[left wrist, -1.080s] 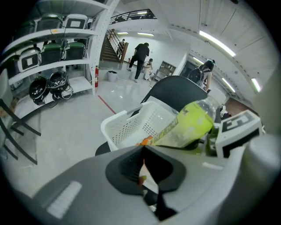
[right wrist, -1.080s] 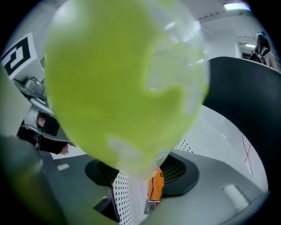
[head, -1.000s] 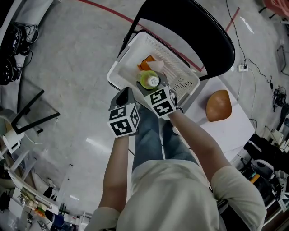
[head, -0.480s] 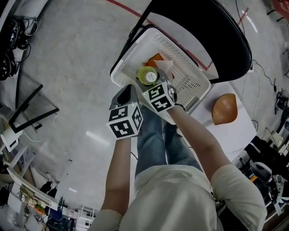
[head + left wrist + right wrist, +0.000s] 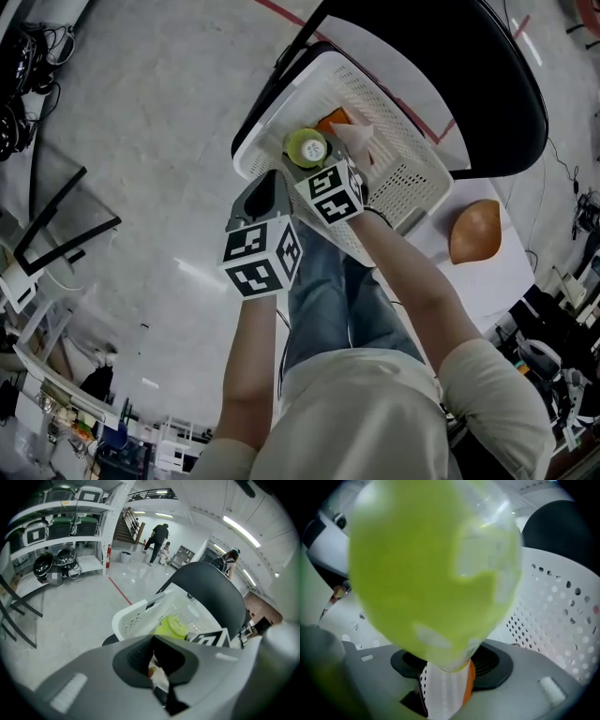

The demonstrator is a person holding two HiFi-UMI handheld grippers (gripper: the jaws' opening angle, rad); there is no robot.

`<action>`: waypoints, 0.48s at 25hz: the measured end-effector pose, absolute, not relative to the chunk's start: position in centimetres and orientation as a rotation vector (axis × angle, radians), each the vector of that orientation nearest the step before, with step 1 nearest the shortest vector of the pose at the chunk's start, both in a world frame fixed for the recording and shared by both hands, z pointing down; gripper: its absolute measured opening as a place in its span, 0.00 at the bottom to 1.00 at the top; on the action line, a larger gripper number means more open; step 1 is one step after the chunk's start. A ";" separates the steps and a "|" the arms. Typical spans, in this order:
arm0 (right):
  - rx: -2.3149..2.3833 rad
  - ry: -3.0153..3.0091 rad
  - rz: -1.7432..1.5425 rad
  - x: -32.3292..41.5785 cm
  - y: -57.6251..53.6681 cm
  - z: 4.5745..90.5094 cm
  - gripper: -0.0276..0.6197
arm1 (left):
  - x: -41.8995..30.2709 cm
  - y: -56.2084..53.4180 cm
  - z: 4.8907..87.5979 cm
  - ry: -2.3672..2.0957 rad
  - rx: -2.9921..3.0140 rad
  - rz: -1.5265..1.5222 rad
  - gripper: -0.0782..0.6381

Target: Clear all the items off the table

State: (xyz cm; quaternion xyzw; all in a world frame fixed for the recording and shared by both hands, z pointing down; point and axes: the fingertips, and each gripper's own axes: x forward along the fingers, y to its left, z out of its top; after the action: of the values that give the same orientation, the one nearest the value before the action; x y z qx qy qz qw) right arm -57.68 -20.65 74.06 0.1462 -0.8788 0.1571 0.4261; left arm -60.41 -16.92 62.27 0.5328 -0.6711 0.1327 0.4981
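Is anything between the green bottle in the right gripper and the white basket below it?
Nothing visible does. The green bottle in the right gripper hangs over the open white basket. An orange item lies inside beyond it; the shut left gripper sits beside the near rim.

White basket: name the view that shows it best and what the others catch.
The head view: nearly the whole white basket shows from above, rim and perforated walls, resting on the black chair. The left gripper view gives only its near corner. In the right gripper view the green bottle hides all but one perforated wall.
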 end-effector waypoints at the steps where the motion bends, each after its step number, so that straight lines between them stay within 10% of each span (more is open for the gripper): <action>1: 0.356 -2.193 0.386 -57.9 -20.7 74.4 0.45 | -60.5 -17.0 62.3 -1.624 1.292 0.318 0.12; 12: 0.258 -2.151 0.276 -59.0 -20.5 77.8 0.46 | -60.9 -17.1 62.3 -1.635 1.314 0.333 0.12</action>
State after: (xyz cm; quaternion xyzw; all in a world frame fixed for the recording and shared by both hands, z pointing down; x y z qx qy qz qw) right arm -59.04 -20.54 77.79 0.1050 -0.8743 0.1121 0.4605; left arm -60.89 -17.13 62.32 0.5403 -0.6722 0.1370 0.4872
